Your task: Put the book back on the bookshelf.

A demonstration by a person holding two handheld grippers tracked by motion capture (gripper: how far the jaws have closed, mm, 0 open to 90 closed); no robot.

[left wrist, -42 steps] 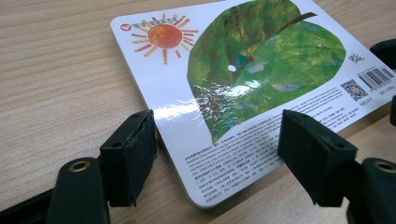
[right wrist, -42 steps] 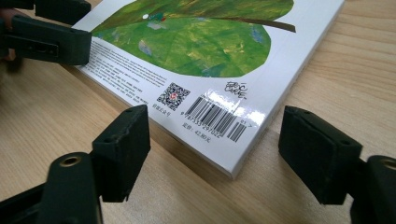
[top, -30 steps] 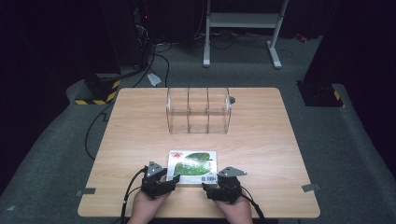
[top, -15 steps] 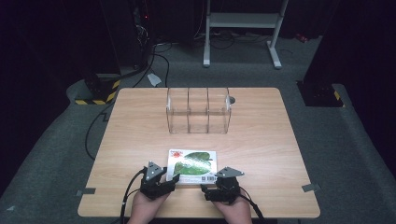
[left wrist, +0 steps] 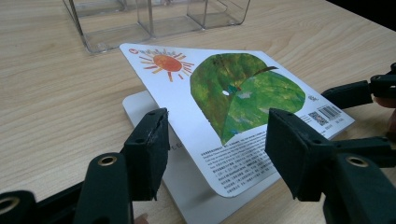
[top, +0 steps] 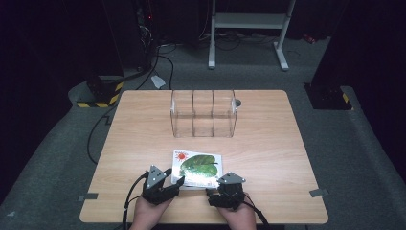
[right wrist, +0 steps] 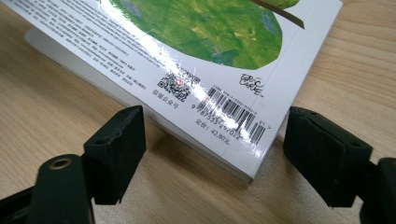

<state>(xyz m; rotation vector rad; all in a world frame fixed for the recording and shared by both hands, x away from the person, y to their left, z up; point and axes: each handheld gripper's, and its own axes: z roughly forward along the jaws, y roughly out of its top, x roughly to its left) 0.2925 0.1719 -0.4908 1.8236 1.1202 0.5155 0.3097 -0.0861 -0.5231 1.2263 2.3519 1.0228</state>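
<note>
Glossy white, the thin book with a green leaf (top: 198,167) is lying at the table's near edge, risking sliding away because both the left gripper (top: 176,181) and right gripper (top: 212,187) are gaping unclenched around its corners.

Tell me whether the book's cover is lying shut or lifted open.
Lifted open. In the left gripper view the book's back cover slants up off the white pages beneath, with a gap along its near edge.

Wooden table (top: 143,143): picture book (top: 198,167), clear organizer (top: 203,113).
</note>
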